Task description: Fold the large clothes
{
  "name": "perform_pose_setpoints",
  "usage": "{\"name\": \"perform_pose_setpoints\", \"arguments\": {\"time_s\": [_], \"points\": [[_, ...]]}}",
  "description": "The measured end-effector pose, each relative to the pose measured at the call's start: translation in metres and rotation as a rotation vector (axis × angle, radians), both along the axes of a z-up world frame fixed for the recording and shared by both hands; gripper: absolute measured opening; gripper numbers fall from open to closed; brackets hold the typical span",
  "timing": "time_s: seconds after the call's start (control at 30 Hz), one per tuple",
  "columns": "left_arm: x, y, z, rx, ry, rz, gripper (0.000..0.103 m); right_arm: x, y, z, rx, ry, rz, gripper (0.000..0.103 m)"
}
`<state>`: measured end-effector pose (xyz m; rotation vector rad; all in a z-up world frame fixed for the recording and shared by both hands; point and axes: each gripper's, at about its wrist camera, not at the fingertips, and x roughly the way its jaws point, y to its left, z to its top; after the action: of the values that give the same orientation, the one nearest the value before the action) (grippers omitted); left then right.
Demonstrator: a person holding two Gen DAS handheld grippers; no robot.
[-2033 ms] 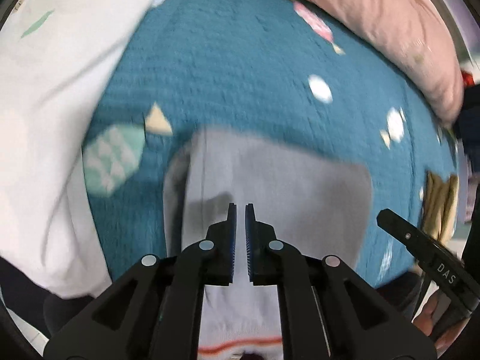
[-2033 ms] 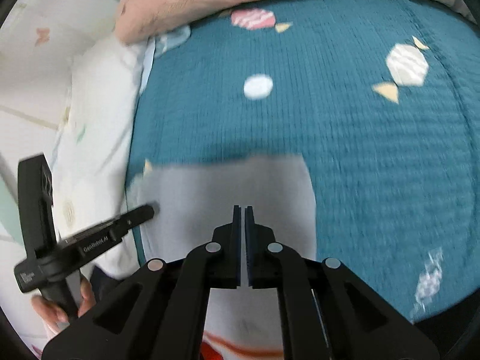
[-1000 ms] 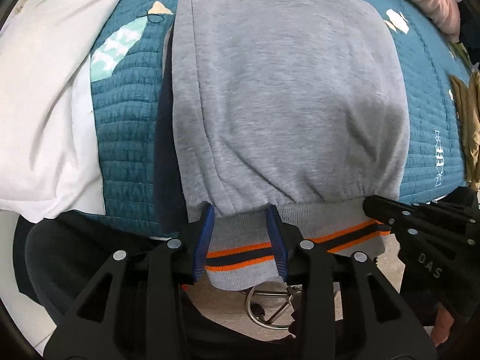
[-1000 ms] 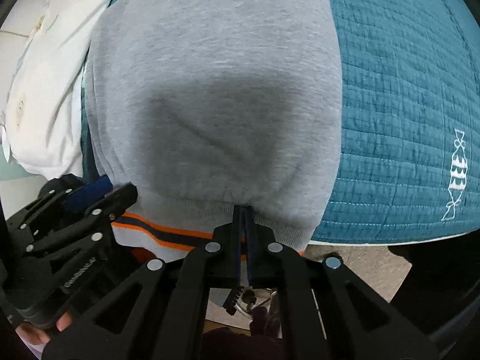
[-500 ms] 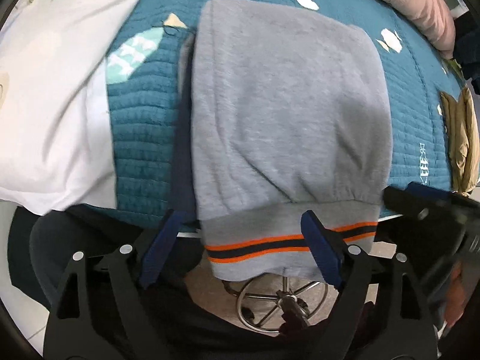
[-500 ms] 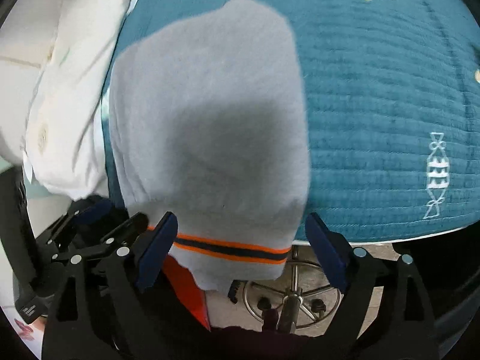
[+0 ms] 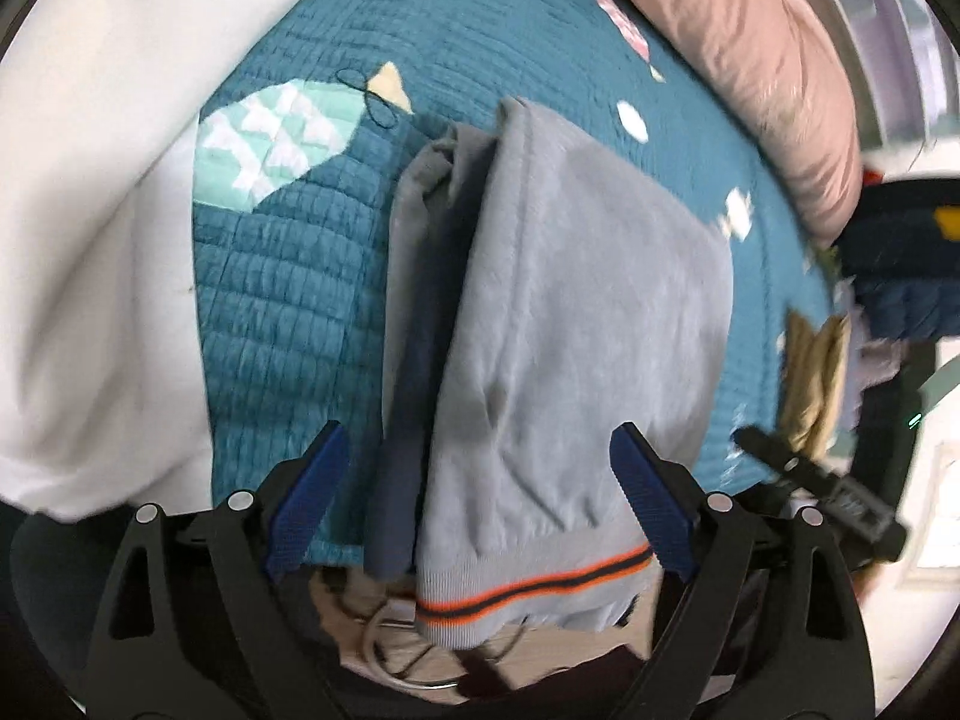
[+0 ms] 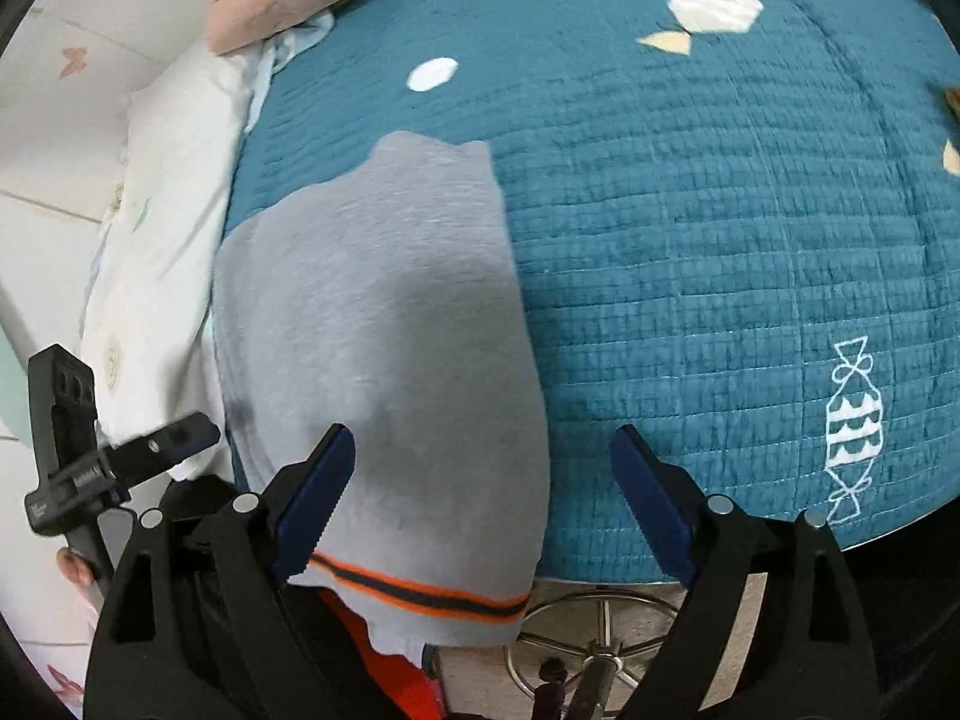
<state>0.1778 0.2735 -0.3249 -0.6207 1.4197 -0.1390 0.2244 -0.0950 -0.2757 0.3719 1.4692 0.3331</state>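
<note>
On teal quilt (image 8: 690, 252), both tools, left tool (image 7: 480, 510) and right tool (image 8: 480, 510), spread wide, empty, over grey sweatshirt (image 7: 570, 330).

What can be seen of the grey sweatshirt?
The sweatshirt is soft grey fleece, folded into a long stack with a dark navy layer showing along its left edge. Its ribbed hem, striped orange and navy, hangs over the near edge of the teal quilt, on which the rest lies flat. Both grippers, left and right, are open, gripping nothing.

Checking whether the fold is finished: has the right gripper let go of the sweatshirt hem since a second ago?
Yes. The right gripper now stands open, drawn back from the sweatshirt hem at the blanket edge.
</note>
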Motion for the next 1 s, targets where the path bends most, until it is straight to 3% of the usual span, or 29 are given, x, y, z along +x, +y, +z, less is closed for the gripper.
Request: {"name": "perform_pose_setpoints", "arguments": {"time_s": [0.33,0.6,0.67,0.73,0.83,0.9,1.0], "points": [[0.029,0.029,-0.056,-0.297,0.062,0.042,0.090,0.018,0.029,-0.027,0.077,-0.002,0.009,0.084],[0.039,0.048,-0.078,-0.524,0.011,0.093,0.096,0.028,0.041,-0.054,0.204,-0.007,0.018,0.085],[0.039,0.046,-0.075,-0.557,-0.022,0.061,0.095,0.032,0.040,-0.062,0.253,-0.027,-0.010,0.086],[0.043,0.038,-0.073,-0.644,-0.046,0.023,0.095,0.033,0.034,-0.068,0.312,-0.033,-0.020,0.086],[0.050,0.031,-0.079,-0.652,-0.023,0.008,0.095,0.035,0.021,-0.072,0.448,-0.049,-0.006,0.084],[0.054,0.029,-0.081,-0.654,-0.011,0.007,0.095,0.033,0.012,-0.076,0.489,-0.044,-0.007,0.067],[0.056,0.027,-0.080,-0.619,-0.028,0.011,0.095,0.030,-0.004,-0.083,0.589,-0.028,-0.027,0.059]]}}
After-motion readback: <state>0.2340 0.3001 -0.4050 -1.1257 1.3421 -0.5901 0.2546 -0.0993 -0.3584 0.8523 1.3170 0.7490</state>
